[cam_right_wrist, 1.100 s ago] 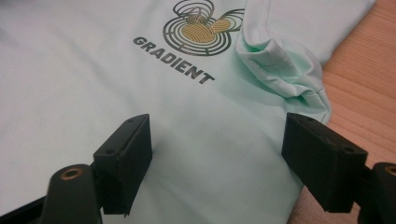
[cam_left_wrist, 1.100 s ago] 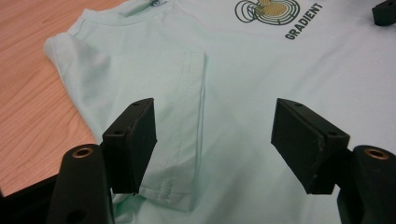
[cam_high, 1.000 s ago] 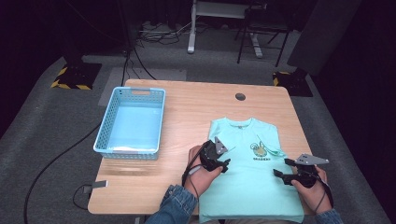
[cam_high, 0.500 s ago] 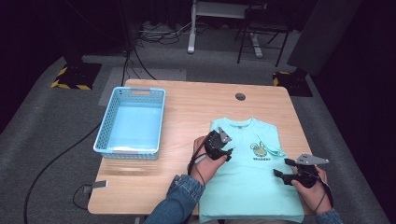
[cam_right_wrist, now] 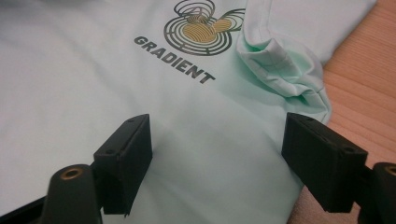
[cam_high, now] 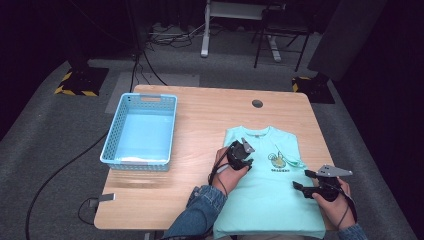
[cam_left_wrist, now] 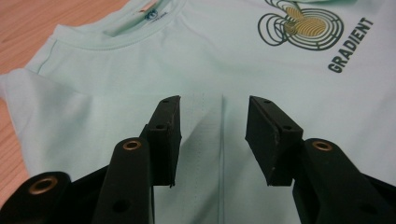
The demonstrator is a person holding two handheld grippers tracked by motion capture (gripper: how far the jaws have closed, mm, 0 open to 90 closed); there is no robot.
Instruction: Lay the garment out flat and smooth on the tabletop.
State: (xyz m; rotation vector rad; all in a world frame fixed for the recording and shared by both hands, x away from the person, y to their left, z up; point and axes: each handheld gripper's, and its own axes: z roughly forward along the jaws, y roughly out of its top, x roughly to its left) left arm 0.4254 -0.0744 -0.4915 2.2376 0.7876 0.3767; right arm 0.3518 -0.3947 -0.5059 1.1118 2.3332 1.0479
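Note:
A mint-green T-shirt with a round logo and the word GRADIENT lies flat on the wooden table. The sleeve by my left gripper is folded in, and the other sleeve is bunched up. My left gripper hovers over the shirt's left part near the collar. Its jaws have just been closing, and a seam and a fold of fabric lie between them, untouched by the pads. My right gripper stands open low over the shirt's right edge.
A light blue plastic basket stands on the table's left half. A round cable hole sits near the far edge. The shirt's hem hangs over the near edge. Cables run across the dark floor behind the table.
My left gripper has moved right and a little farther away, onto the shirt below the collar. The right gripper has stayed in place.

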